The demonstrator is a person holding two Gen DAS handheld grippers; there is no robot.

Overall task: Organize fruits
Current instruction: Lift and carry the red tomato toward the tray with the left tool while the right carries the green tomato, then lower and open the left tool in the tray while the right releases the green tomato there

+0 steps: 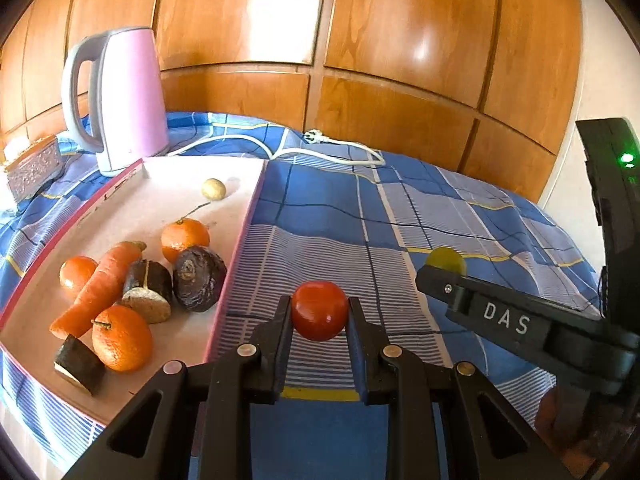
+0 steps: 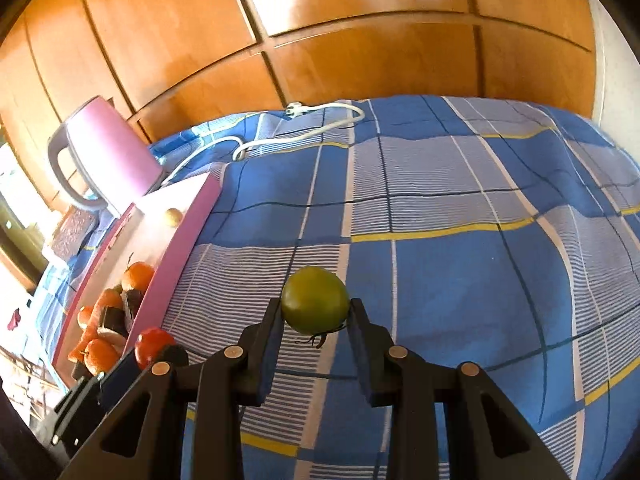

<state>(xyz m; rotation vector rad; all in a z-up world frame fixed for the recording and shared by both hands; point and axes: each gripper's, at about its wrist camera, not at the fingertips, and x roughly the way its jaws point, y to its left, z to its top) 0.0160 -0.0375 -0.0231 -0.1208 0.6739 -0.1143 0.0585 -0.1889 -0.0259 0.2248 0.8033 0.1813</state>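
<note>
Left tool (image 1: 320,316) grips red tomato (image 1: 319,310); tray (image 1: 240,236) holds oranges (image 1: 122,338).

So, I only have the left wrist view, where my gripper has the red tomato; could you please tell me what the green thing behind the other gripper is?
Observer: It is a green tomato, and the right gripper holds it: a finger presses on each side of it.
Operator: Thank you. Which way is its stem end turned?
Observer: Downward and toward the camera. A dark, dried stem hangs from its underside, between the fingers.
Operator: And is it lifted off the cloth?
Observer: The right wrist view shows the blue checked cloth behind it, but I cannot tell whether the tomato touches it.
</note>
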